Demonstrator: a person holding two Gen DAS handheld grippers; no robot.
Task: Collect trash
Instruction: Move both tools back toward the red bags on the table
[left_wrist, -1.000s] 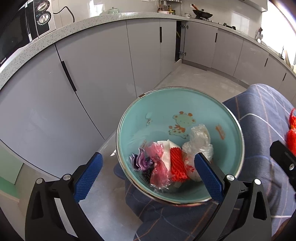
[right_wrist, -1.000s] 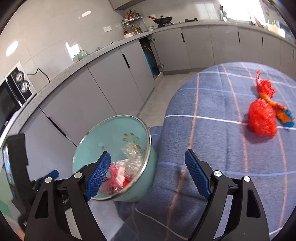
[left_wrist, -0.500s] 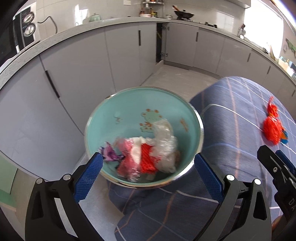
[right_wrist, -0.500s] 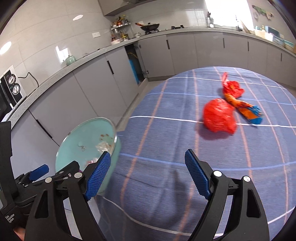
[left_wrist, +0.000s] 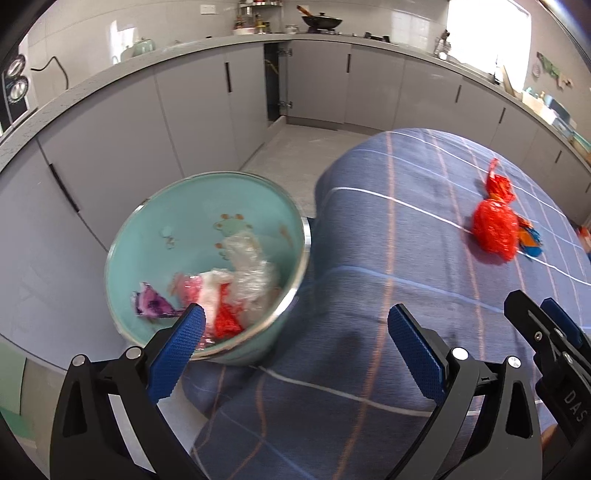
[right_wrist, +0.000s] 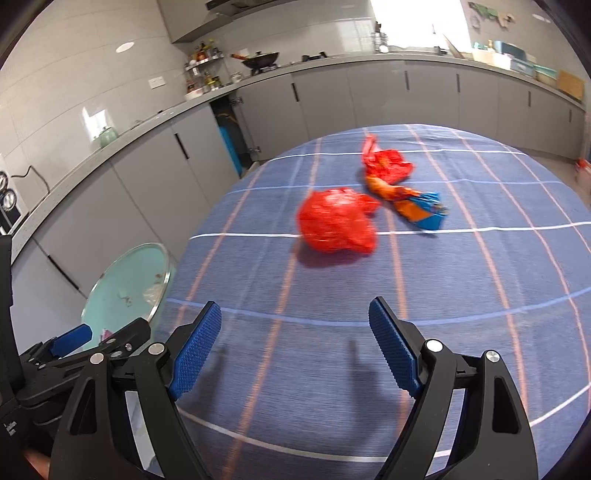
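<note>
A teal bowl (left_wrist: 177, 221) (right_wrist: 118, 280) sits at the left edge of the blue-checked table (left_wrist: 406, 266) (right_wrist: 443, 314), holding several crumpled wrappers (left_wrist: 236, 291): clear, pink, red and purple. Further out on the cloth lie a red plastic bag (right_wrist: 334, 221) (left_wrist: 495, 225), a second red wrapper (right_wrist: 386, 164) and an orange-blue wrapper (right_wrist: 417, 205) (left_wrist: 530, 240). My left gripper (left_wrist: 291, 343) stands open above the bowl's near rim and the cloth. My right gripper (right_wrist: 293, 339) is open over the cloth, short of the red bag, with nothing between its fingers.
Grey kitchen cabinets (left_wrist: 203, 103) (right_wrist: 406, 96) run round the room under a worktop. One cabinet door (right_wrist: 229, 144) stands ajar. A wok (right_wrist: 260, 61), jars and an oven (left_wrist: 14, 85) sit on the worktop. Bare floor (left_wrist: 295, 151) lies between table and cabinets.
Both grippers swung right, away from the bowl toward the middle of the table. The red bag and wrappers now sit nearer the centre of the right wrist view. Both stayed open.
</note>
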